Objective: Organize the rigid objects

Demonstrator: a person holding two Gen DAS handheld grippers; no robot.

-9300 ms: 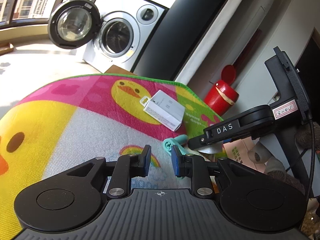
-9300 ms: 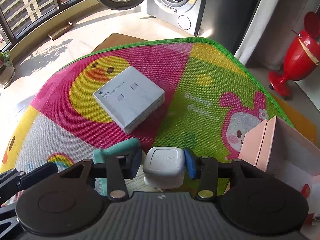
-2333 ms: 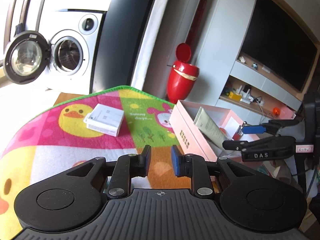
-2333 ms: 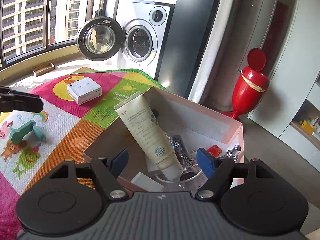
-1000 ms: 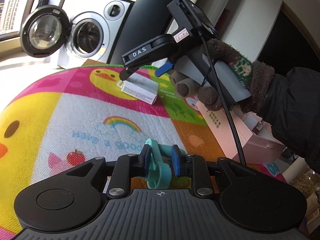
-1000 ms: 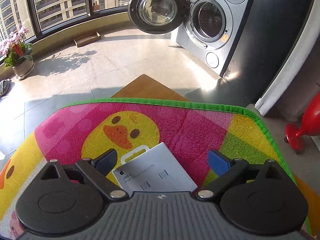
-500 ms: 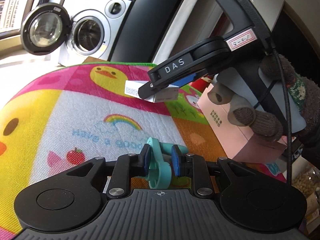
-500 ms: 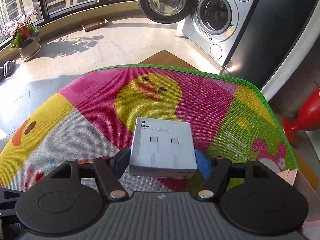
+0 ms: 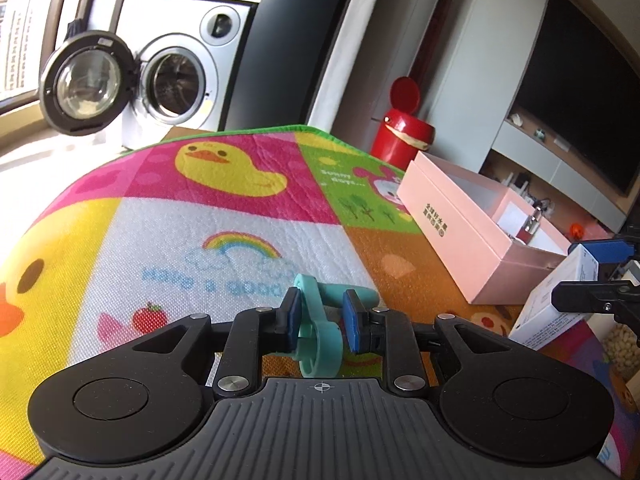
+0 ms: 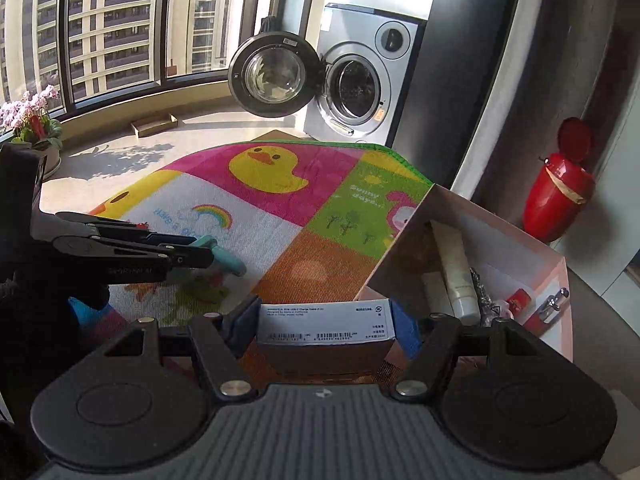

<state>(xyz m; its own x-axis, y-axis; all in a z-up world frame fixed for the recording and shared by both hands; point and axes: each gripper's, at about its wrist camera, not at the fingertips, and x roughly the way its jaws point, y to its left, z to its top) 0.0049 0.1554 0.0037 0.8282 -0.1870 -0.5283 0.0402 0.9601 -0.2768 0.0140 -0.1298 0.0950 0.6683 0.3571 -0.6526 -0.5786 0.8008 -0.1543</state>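
Left claw: narrow, blue pads pinching teal plastic piece; from right wrist view, tips partly masked by own black arms.
Teal plastic piece: low over play mat, round disc end toward camera, cylindrical handle running away and to the right; underside hidden by claw body; exact kind of object hard to make out.
Play mat: duck, rainbow and tree panels, green edge at far side; near edge cut off by claw housing.
Right claw: spread to box width, clamping white cable box on both short sides.
White cable box: held just short of pink box, long axis crosswise between the pads, barcode label facing up toward camera; print too small to read; in left wrist view only one corner showing at right edge.
Pink box: open, on right part of mat; white tube lying lengthwise inside, other small items there unclear, near corner blocked by white cable box.
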